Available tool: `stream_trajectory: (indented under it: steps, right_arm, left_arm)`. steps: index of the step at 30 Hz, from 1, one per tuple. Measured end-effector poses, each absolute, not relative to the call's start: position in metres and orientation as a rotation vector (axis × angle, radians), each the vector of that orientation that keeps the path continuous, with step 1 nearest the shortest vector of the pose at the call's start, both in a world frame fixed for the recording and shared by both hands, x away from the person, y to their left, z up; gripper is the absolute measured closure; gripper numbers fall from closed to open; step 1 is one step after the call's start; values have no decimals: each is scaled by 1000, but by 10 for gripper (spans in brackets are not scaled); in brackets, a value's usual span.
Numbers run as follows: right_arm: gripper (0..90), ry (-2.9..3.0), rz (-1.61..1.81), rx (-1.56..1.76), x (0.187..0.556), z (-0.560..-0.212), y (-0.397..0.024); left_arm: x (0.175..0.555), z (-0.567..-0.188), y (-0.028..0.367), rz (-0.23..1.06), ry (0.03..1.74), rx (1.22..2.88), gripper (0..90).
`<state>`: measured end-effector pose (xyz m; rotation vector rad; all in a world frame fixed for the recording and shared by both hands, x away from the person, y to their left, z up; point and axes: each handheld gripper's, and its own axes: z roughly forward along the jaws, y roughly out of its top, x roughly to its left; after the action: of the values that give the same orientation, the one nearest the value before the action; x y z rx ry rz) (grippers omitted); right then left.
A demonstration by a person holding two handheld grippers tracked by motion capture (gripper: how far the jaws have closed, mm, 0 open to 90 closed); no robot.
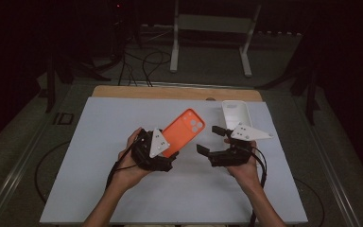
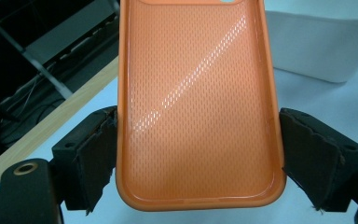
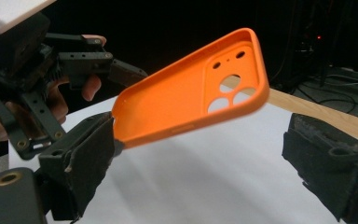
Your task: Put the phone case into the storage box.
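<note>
Both forearms enter from the near edge. Left gripper (image 1: 168, 150) clamps the orange phone case (image 1: 183, 130) by its long sides, lifted and tilted above the white table (image 1: 99, 142). Right gripper (image 1: 209, 140) stands wide open, empty, just beside it. A white tray (image 1: 237, 113) sits near the far edge; bare surface lies left.

Room dim, table (image 1: 99, 189) lit from above. Glare streak on the orange phone case (image 2: 196, 116) between the jaws. Right gripper view slightly blurred.
</note>
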<state>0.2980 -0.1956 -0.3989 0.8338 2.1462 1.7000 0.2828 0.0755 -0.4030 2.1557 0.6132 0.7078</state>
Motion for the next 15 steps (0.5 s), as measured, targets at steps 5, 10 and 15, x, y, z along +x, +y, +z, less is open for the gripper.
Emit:
stream_trajectory:
  steps: [5, 10, 15]
  right_arm:
    - [90, 2163, 1715, 836, 303, -397, -190]
    - [90, 2180, 1729, 850, 308, -395, -185]
    - [90, 2203, 1739, 880, 312, -396, -181]
  left_arm:
    - [280, -403, 74, 708, 597, 2150, 163]
    - [276, -402, 72, 712, 580, 2146, 163]
    - [273, -400, 70, 714, 563, 2143, 163]
